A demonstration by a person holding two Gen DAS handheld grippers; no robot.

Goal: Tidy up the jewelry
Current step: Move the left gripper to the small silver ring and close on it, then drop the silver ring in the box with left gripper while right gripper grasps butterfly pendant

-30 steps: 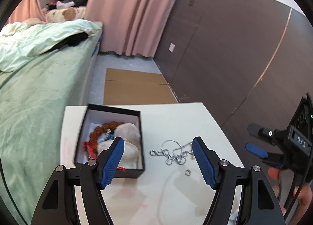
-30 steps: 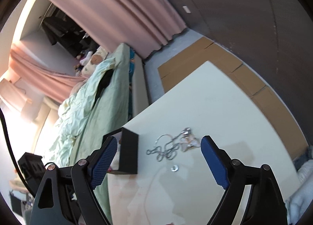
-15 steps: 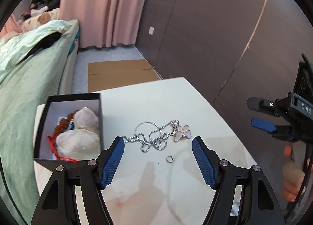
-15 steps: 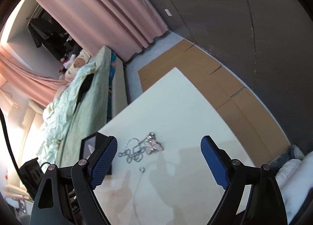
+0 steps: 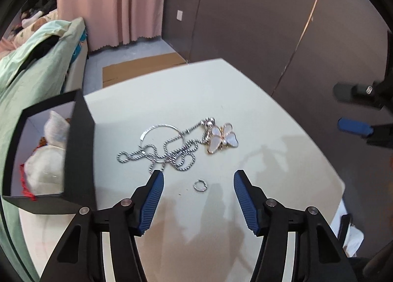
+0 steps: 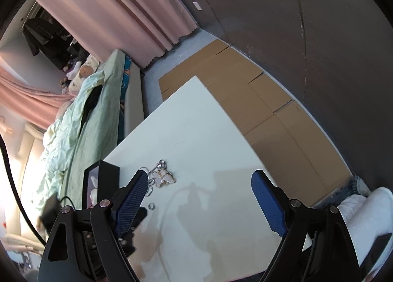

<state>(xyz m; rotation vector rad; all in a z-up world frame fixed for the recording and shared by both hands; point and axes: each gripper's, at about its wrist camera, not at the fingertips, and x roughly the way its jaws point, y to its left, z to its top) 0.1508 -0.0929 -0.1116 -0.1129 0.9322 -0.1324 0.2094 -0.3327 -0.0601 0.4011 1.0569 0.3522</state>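
Between the blue pads of the left tool [image 5: 197,192], whose jaws have just been narrowing and grip nothing, a small silver ring [image 5: 200,185] lies on the cream surface [image 5: 258,115]. Just beyond lie a tangled silver chain [image 5: 159,152] and butterfly pendant [image 5: 222,137], with an open black box [image 5: 78,149] of pouches leftward. The right tool [image 6: 200,196] hangs wide and empty; no writing is legible.

Your box [image 5: 78,149] wall hides most of its contents; your right gripper's finger [image 6: 133,196] covers the chain in its view.
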